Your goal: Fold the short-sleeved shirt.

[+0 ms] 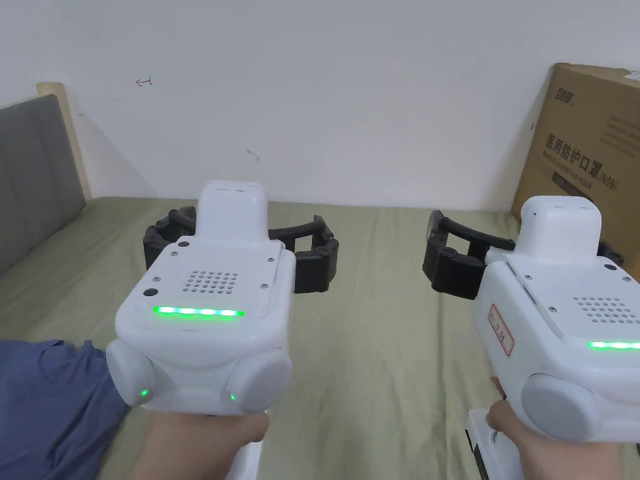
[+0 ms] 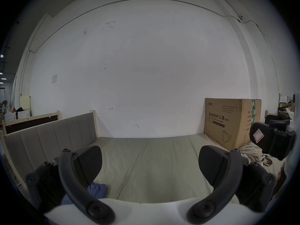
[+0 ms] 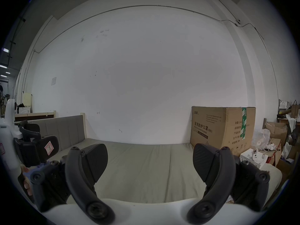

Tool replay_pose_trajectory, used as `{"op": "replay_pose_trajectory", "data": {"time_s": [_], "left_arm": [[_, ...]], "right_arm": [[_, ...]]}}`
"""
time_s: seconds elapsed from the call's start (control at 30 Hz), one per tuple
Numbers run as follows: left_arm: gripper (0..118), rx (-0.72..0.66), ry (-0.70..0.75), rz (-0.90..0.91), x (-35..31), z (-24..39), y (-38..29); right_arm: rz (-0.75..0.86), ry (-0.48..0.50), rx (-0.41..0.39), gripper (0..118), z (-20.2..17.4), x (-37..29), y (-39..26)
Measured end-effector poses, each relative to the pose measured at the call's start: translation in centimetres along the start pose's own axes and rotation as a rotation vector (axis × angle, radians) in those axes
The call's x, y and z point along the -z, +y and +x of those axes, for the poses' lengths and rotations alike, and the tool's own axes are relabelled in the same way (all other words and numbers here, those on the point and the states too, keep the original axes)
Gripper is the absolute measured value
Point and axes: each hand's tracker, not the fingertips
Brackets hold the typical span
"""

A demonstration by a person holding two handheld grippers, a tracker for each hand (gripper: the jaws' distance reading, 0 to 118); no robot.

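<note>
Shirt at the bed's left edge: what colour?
Blue, plain; the shirt shows best in the head view.

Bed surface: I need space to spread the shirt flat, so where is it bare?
The middle of the bed is bare, from the wall to the near edge, between the headboard and the cardboard box. Crowded spots: the blue shirt bunched near left, and checked cloth beside the box.

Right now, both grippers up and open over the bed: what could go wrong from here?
1. The blue shirt lies bunched at the bed's near left edge, beside the left gripper; a blind grab may catch several layers.
2. The right gripper hangs far from the shirt, near the cardboard box; a wide swing could hit it.
</note>
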Motion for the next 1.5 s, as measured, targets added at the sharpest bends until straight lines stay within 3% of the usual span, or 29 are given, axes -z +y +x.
{"op": "replay_pose_trajectory", "data": {"time_s": [1.5], "left_arm": [[118,-0.03,-0.004,-0.005,-0.18,-0.33,0.13]], "right_arm": [[-0.021,0.004,0.01,110,-0.04,-0.14,-0.16]]}}
